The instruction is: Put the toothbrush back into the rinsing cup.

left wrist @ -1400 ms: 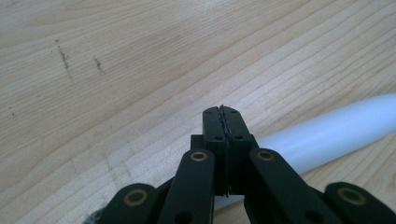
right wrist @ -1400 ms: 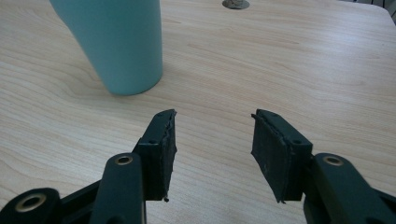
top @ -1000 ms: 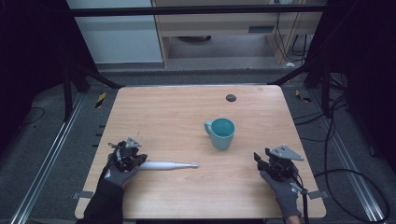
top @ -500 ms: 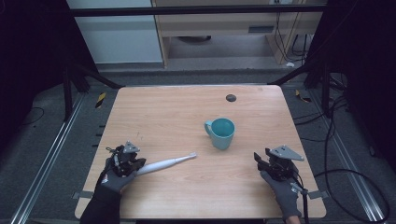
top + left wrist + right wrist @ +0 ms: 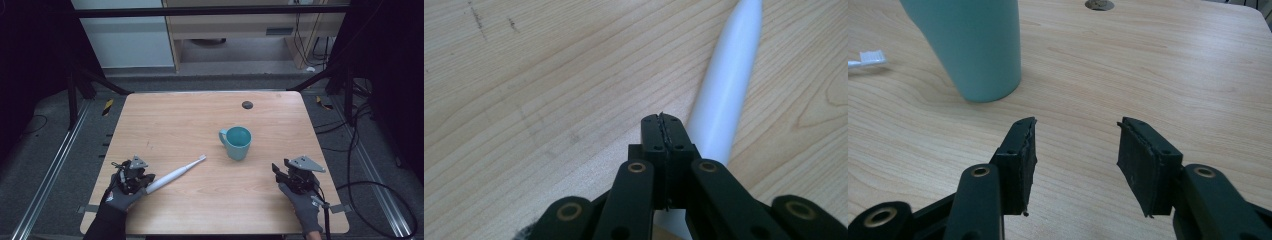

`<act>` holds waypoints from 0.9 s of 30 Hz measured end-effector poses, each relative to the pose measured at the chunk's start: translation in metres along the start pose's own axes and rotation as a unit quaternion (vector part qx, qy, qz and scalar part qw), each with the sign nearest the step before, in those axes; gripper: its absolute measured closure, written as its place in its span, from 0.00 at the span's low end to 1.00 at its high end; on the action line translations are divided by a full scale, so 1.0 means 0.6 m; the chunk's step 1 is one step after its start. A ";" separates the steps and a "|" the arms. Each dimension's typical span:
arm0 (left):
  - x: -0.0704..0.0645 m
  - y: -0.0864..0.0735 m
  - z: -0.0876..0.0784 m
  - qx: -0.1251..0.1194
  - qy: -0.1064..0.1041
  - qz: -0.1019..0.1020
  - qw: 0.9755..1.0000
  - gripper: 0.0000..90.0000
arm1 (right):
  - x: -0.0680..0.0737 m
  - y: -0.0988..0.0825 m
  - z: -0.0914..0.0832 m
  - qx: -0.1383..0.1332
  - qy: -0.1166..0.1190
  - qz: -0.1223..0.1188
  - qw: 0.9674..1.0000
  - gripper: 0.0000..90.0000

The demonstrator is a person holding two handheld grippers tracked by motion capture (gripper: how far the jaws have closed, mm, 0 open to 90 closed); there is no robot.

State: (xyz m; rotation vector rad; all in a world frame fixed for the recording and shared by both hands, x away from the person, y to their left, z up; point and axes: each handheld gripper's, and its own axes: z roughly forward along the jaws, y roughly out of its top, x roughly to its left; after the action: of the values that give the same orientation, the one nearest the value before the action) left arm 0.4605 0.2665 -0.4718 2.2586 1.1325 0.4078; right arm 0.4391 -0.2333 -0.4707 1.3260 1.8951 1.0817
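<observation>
A white toothbrush (image 5: 177, 173) lies slanted on the wooden table (image 5: 190, 120), its bristle head (image 5: 870, 58) pointing toward a teal mug (image 5: 236, 142). My left gripper (image 5: 144, 181) sits at the handle's near end. In the left gripper view its jaws (image 5: 663, 120) are pressed together with nothing between them, and the white handle (image 5: 729, 85) runs past their right side. My right gripper (image 5: 281, 171) rests near the table's front right, open and empty (image 5: 1075, 150), facing the mug (image 5: 973, 45), which stands upright a short way ahead.
A dark round grommet (image 5: 247, 105) sits in the table near its far edge, beyond the mug. Black frame struts and cables surround the table, and a grey floor lies beyond it.
The toothbrush has swung from lying level to slanted, its head moving farther from me toward the mug. My left hand shifted slightly toward the front left. The right gripper has not moved.
</observation>
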 end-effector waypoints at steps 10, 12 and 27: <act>-0.010 -0.007 -0.006 0.000 -0.007 0.001 1.000 1.00 | -0.001 0.000 -0.001 0.000 0.000 0.002 1.000 0.55; -0.012 -0.008 -0.008 0.000 -0.008 0.002 1.000 1.00 | -0.001 0.000 -0.001 0.000 0.000 0.000 1.000 0.55; -0.006 0.007 -0.031 -0.034 -0.010 -0.004 0.999 0.97 | -0.003 -0.001 0.000 0.000 -0.001 0.004 1.000 0.54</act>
State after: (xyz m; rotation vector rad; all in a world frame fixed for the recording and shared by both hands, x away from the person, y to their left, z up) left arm 0.4518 0.2683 -0.4546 2.1949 1.1006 0.4144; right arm 0.4394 -0.2350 -0.4709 1.3349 1.8901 1.0849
